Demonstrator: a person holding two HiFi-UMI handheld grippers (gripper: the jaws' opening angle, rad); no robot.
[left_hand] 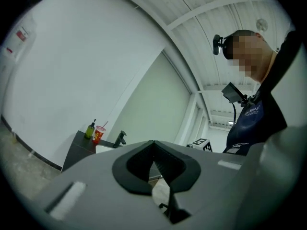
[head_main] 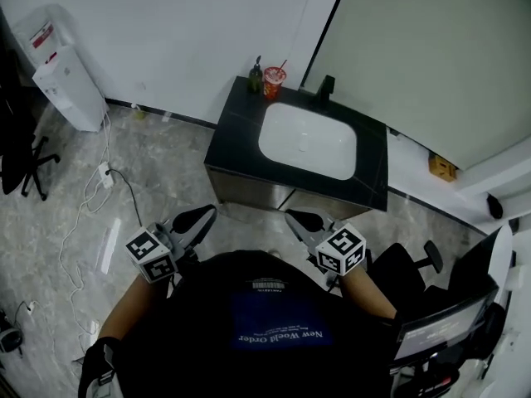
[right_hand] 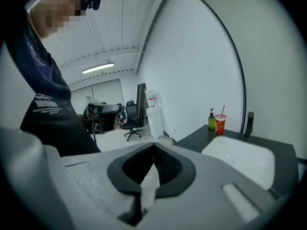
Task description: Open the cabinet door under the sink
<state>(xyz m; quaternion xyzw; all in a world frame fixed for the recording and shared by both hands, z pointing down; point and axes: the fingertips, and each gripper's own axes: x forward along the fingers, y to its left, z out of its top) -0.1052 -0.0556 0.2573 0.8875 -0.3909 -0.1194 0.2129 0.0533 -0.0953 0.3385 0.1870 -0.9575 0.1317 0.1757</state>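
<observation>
Head view: the cabinet door (head_main: pixel 249 191) sits below the sink (head_main: pixel 307 139), ahead of the left gripper (head_main: pixel 206 215) and right gripper (head_main: pixel 294 217). Both grippers are closed and empty, near it but not touching.

Looks like an office with a washing corner. Marked by a water dispenser (head_main: pixel 68 85), a swivel chair (head_main: pixel 21 152), a monitor (head_main: pixel 440 330) and a power strip (head_main: pixel 104 175) on the floor (head_main: pixel 166 181). Plus a white sink (head_main: pixel 307 139) in a dark cabinet (head_main: pixel 249 191).

You have a white water dispenser (head_main: pixel 66 85) at ten o'clock; at twelve, a green bottle (head_main: pixel 255 75) stands just beside a red cup (head_main: pixel 275 80).
</observation>
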